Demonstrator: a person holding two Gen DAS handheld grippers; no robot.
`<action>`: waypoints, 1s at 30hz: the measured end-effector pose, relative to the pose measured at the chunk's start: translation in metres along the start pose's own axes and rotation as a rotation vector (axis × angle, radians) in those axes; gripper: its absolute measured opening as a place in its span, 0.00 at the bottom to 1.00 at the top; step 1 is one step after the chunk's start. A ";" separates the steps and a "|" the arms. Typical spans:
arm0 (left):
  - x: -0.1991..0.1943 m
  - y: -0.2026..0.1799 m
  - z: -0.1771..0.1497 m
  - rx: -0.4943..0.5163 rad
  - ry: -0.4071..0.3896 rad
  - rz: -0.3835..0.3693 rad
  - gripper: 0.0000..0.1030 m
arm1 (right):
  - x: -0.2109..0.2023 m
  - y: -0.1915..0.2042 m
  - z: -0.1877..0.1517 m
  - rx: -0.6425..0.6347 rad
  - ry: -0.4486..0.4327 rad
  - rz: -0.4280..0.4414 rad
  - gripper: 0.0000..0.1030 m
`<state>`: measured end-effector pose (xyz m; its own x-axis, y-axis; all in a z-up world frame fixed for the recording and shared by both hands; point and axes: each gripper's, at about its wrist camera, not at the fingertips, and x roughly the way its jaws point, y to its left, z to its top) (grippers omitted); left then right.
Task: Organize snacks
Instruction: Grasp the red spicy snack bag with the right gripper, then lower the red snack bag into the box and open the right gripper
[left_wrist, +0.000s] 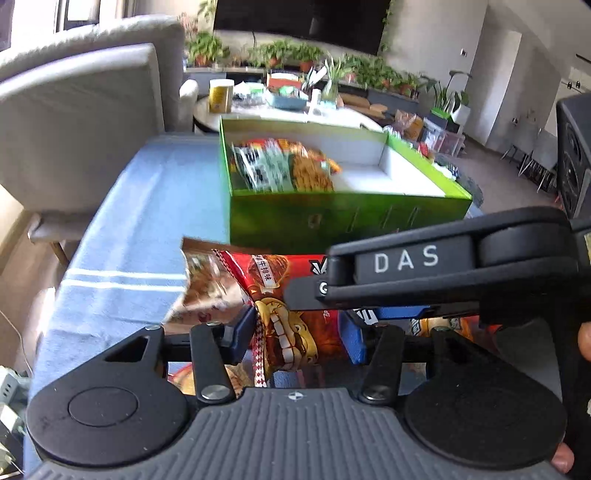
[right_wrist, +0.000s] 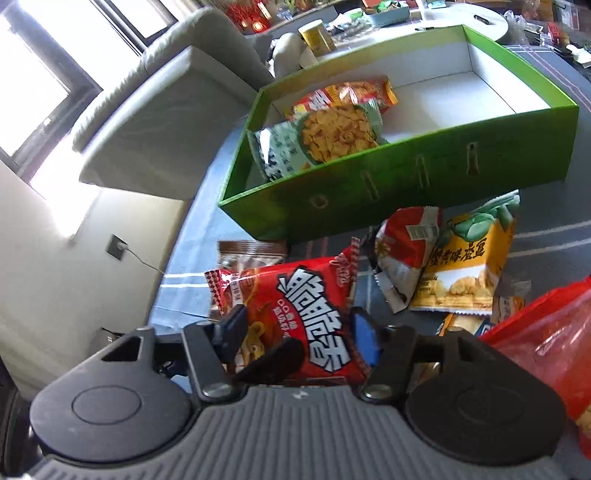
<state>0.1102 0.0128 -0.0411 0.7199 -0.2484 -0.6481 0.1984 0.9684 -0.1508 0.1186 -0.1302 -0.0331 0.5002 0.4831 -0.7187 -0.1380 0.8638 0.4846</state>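
A green box (left_wrist: 332, 218) (right_wrist: 369, 188) with a white inside stands on the blue cloth and holds two snack bags (left_wrist: 280, 166) (right_wrist: 332, 125) at its left end. A red snack bag (left_wrist: 291, 325) (right_wrist: 295, 317) lies in front of the box, between the blue pads of both grippers. My left gripper (left_wrist: 295, 338) has its jaws around the bag's lower part. My right gripper (right_wrist: 299, 338) has its jaws around the same bag; its body crosses the left wrist view (left_wrist: 443, 266). Whether either one pinches the bag is unclear. A brown bag (left_wrist: 207, 284) (right_wrist: 251, 254) lies under the red one.
A yellow bag (right_wrist: 469, 266) and a red-and-silver bag (right_wrist: 402, 251) lie right of the red bag. A red plastic bag (right_wrist: 546, 350) sits at the right edge. A grey sofa (left_wrist: 81, 122) stands left of the table. A cluttered white table (left_wrist: 295, 107) is behind the box.
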 end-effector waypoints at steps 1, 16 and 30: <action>-0.005 -0.001 0.001 0.010 -0.017 0.005 0.45 | -0.003 0.002 -0.001 -0.009 -0.010 0.008 0.47; -0.047 -0.028 0.054 0.084 -0.199 -0.015 0.45 | -0.067 0.029 0.031 -0.139 -0.198 0.057 0.47; -0.025 -0.075 0.100 0.149 -0.220 -0.074 0.45 | -0.092 0.000 0.078 -0.156 -0.269 0.005 0.47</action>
<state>0.1443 -0.0552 0.0612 0.8239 -0.3328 -0.4588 0.3397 0.9379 -0.0702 0.1392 -0.1861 0.0718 0.7046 0.4499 -0.5488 -0.2602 0.8832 0.3901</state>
